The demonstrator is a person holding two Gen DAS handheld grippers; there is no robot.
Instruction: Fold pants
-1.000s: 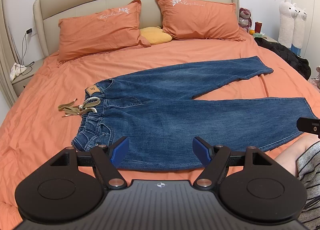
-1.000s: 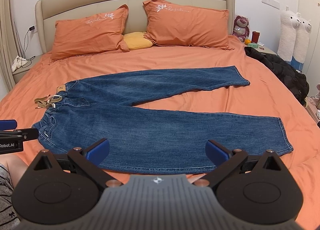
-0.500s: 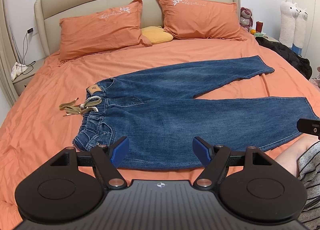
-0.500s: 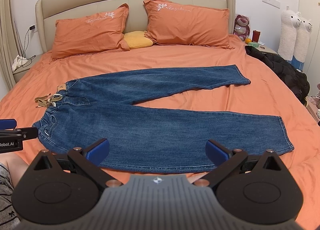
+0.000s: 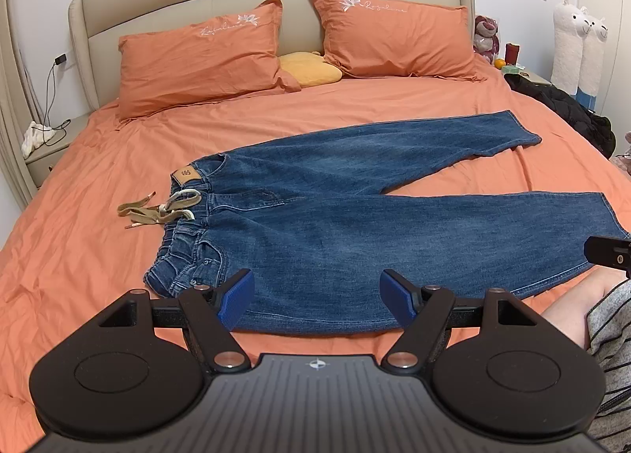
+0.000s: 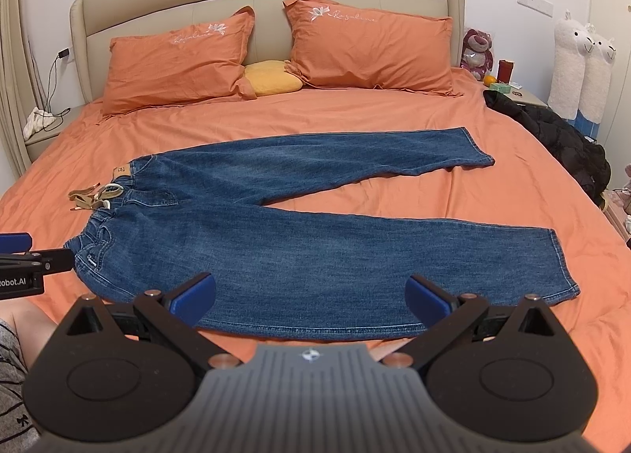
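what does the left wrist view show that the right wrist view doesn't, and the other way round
Only the left wrist view: the left gripper up close, open over the near edge of the jeans by the waistband, with the right gripper's tip at the frame's right edge.

Only the right wrist view: the right gripper, open wider, the near leg's full hem, and the left gripper's blue finger at the left edge.

Both: the jeans flat and unfolded, legs spread, drawstring, two orange pillows.
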